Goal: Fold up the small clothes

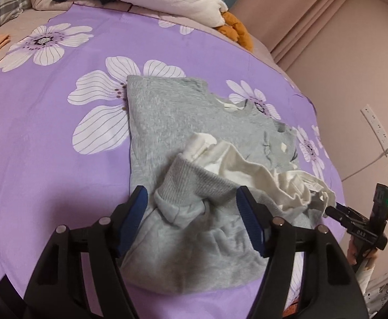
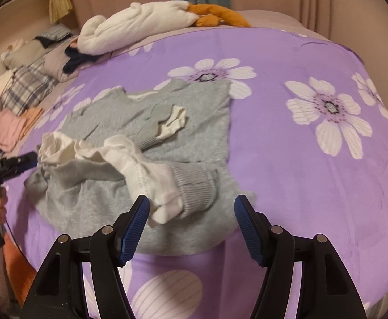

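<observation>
A small grey sweatshirt (image 1: 172, 122) with white lining lies on the purple flowered bedspread (image 1: 34, 138). Its ribbed-cuff sleeves (image 1: 191, 183) lie folded across the body, white cuffs showing. My left gripper (image 1: 192, 218) is open, its blue pads on either side of the near sleeve just above the cloth. In the right wrist view the sweatshirt (image 2: 204, 130) lies ahead, and my right gripper (image 2: 192, 226) is open over its near hem beside a ribbed cuff (image 2: 194, 183). The other gripper shows at the frame edge in each view, right (image 1: 337, 210) and left (image 2: 26, 159).
A white and orange plush (image 2: 146, 26) lies at the bed's far edge, with a dark garment (image 2: 77, 61) beside it. Folded clothes (image 2: 16, 111) are stacked at the far left. A pink wall with a power strip (image 1: 377, 130) stands right of the bed.
</observation>
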`<state>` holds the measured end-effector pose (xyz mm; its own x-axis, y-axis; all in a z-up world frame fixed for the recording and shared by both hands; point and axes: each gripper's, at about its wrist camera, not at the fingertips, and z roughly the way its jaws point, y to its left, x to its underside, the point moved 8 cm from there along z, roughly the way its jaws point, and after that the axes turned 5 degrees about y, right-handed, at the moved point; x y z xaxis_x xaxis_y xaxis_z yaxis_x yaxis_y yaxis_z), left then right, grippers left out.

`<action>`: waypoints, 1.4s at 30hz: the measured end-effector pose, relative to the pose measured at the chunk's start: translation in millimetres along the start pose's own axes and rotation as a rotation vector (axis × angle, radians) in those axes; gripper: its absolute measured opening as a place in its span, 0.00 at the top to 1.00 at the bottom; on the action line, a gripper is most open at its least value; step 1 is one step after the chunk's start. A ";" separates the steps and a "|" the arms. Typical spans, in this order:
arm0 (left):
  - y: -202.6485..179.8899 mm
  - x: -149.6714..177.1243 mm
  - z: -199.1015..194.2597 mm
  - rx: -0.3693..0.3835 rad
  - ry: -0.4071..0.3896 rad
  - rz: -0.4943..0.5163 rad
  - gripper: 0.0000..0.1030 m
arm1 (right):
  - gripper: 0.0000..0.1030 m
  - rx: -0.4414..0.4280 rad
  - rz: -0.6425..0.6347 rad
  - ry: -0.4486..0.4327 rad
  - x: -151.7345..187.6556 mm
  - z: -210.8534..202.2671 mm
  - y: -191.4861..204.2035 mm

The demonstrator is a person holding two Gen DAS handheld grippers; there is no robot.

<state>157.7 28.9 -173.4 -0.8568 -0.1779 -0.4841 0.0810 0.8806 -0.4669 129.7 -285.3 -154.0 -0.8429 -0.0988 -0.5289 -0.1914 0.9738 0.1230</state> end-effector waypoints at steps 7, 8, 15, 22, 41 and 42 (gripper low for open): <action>-1.8 -7.8 16.9 -0.004 0.030 0.005 0.34 | 0.36 0.009 -0.037 0.041 5.1 7.1 13.7; -2.2 -8.1 18.1 -0.002 0.034 0.004 0.34 | 0.36 0.017 -0.050 0.045 8.1 4.9 14.8; -2.0 -9.0 30.0 -0.023 0.042 0.015 0.50 | 0.36 0.053 -0.076 0.041 15.2 6.4 11.0; 8.6 -7.3 36.8 -0.078 0.049 0.015 0.71 | 0.59 0.052 -0.090 0.028 -9.3 25.8 13.7; 0.1 -15.2 48.0 -0.022 0.075 0.008 0.48 | 0.66 -0.114 0.118 0.056 -42.5 58.8 -12.8; -0.5 -15.6 49.0 -0.028 0.072 0.008 0.49 | 0.66 -0.116 0.123 0.053 -42.4 59.0 -13.0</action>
<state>196.0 9.6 -201.9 -0.8908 -0.1398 -0.4324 0.0744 0.8938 -0.4423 197.5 -281.7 -182.7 -0.8883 0.0055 -0.4592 -0.1397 0.9493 0.2817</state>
